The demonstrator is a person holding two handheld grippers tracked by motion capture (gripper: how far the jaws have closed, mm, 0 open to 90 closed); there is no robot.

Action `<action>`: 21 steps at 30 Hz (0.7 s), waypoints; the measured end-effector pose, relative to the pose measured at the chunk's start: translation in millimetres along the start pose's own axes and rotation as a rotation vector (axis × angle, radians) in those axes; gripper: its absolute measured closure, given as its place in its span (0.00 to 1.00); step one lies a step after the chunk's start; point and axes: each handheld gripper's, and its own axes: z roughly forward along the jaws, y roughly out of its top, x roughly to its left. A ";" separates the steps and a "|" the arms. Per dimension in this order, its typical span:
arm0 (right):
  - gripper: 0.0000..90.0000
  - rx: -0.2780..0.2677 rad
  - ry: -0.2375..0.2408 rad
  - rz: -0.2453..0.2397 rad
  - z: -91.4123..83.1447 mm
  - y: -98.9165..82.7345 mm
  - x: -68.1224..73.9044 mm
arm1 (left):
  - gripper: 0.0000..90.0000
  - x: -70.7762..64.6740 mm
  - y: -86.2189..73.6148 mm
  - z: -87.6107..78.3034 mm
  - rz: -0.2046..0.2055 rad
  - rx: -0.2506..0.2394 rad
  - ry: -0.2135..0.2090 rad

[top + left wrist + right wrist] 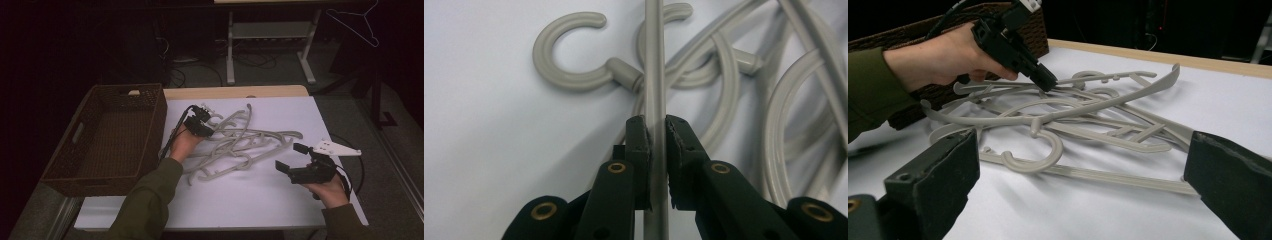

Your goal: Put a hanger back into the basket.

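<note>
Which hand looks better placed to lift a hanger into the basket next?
Left. The left gripper is already shut on a hanger bar, beside the basket. The right gripper is open, off the pile.

Grey hangers [240,142], brown wicker basket [150,107], white table [280,195]

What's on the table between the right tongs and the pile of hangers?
Nothing: in the high view, bare white tabletop separates the right tongs from the hangers.

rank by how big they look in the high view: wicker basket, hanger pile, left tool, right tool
1. wicker basket
2. hanger pile
3. right tool and left tool: the right looks bigger, but it is nearer the camera, so unsure
</note>
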 end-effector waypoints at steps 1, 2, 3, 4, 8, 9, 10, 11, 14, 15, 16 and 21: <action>0.01 0.001 0.001 0.000 0.8 0.1 0.7 | 0.90 -1.0 -1.8 -3.2 -0.009 -0.005 -0.002; 0.01 0.001 0.001 0.000 0.8 0.1 0.7 | 0.90 -1.0 -1.8 -3.2 -0.009 -0.005 -0.002; 0.01 0.004 0.002 -0.002 1.5 0.0 1.0 | 0.90 -1.8 -4.5 -7.6 -0.013 -0.006 0.007; 0.01 0.005 0.003 -0.003 3.1 0.1 1.8 | 0.90 -2.4 -6.9 -11.5 -0.012 -0.006 0.011; 0.01 0.010 0.005 -0.005 5.2 0.5 3.6 | 0.90 -5.9 -24.7 -25.8 -0.041 -0.019 0.014; 0.01 0.011 0.006 -0.004 5.8 0.6 4.1 | 0.90 -6.2 -29.2 -28.2 -0.045 -0.014 0.016; 0.01 0.013 0.008 -0.005 6.8 0.7 4.6 | 0.90 -6.6 -33.7 -29.4 -0.055 -0.017 0.016; 0.01 0.017 0.009 -0.006 7.8 0.7 5.3 | 0.90 -6.5 -38.4 -30.0 -0.063 -0.021 0.011; 0.01 0.023 0.013 -0.016 10.3 0.7 6.9 | 0.90 -6.1 -46.4 -31.4 -0.084 -0.022 0.004; 0.01 0.028 0.014 -0.012 10.6 0.8 7.6 | 0.90 -6.8 -51.8 -31.7 -0.089 -0.022 0.003; 0.01 0.027 0.015 -0.013 10.8 0.8 7.6 | 0.89 -7.4 -54.1 -31.8 -0.083 -0.020 0.005; 0.01 0.029 0.013 -0.011 10.8 0.9 6.6 | 0.78 -8.2 -51.9 -37.9 -0.035 -0.038 0.020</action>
